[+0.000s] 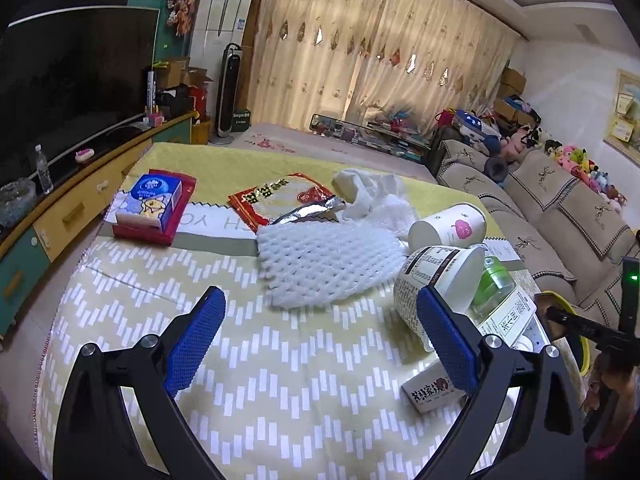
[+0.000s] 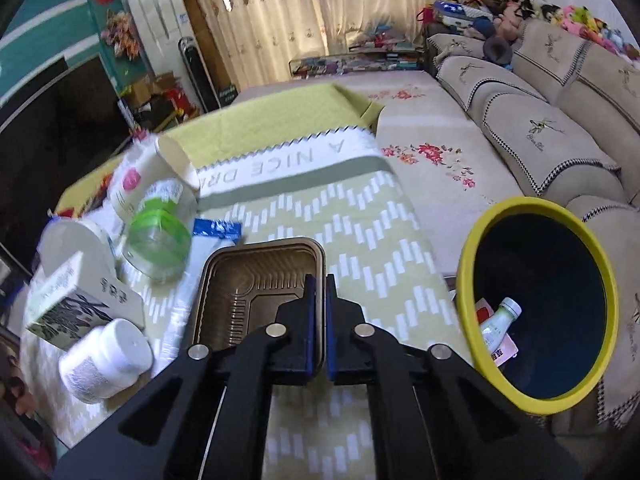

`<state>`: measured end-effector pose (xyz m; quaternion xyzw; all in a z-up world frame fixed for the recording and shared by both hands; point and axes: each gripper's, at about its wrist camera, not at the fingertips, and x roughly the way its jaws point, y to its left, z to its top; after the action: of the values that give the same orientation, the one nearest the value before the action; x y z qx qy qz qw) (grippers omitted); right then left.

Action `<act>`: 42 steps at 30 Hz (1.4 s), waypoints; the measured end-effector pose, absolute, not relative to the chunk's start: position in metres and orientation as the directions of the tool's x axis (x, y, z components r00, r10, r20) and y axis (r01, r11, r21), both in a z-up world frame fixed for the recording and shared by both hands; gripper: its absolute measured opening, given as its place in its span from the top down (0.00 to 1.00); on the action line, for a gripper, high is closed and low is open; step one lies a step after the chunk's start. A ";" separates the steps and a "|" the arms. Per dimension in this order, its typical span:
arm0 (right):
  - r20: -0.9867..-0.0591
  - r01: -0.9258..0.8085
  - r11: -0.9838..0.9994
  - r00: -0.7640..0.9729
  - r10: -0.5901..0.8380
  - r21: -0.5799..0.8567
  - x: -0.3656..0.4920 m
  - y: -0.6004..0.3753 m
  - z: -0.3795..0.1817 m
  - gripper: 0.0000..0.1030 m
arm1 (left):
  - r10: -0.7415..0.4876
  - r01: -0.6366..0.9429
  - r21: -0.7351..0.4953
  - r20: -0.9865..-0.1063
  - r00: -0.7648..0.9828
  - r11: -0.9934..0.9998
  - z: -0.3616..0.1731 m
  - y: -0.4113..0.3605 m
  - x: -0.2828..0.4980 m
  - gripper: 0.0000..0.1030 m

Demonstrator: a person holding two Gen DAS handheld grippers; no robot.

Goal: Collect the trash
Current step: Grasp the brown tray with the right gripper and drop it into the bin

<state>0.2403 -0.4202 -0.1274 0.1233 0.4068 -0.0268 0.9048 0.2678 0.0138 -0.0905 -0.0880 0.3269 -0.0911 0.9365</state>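
The right gripper [image 2: 320,300] has its blue pads clenched on the near right rim of a brown plastic food tray [image 2: 256,276], one pad inside the wall and one outside, the tray lying on the green zigzag table cover [image 2: 384,240] near the table's edge. The tray looks empty, thin-walled and ribbed, so it should be very light but flexible; pinched at one rim it will likely droop or twist when lifted, and the glossy plastic could slip. A hold low on the wall, close to the corner where the rim is stiffest, looks the safest. The yellow-rimmed bin [image 2: 468,248] stands just beside the table on the right, with a small white bottle [image 2: 500,316] and wrappers already in it, so the carry is short. The left gripper [image 1: 320,344] hovers released over the cover, its pads wide apart and holding nothing; a printed paper cup [image 1: 436,276] lies on its side right by its right pad, and the white foam net [image 1: 324,264] ahead is soft and featherlight.
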 end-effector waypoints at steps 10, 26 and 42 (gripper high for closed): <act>-0.695 0.255 0.932 0.719 -0.004 0.259 0.207 -0.462 -0.112 0.96 | -0.230 0.122 -0.218 -0.592 0.772 0.968 -0.092 0.010 0.266 0.08; -0.735 0.571 0.807 0.611 -0.295 0.151 0.181 -0.575 -0.128 0.95 | -0.211 0.115 -0.194 -0.598 0.773 0.974 -0.093 0.006 0.266 0.08; -0.734 0.612 0.774 0.599 -0.320 0.162 0.175 -0.586 -0.136 0.65 | -0.204 0.118 -0.181 -0.595 0.777 0.976 -0.093 0.005 0.266 0.08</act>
<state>0.1755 -0.5862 -0.1358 0.2035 0.3590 -0.2676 0.8707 0.2660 0.0048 -0.0932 -0.0668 0.3225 -0.0856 0.9403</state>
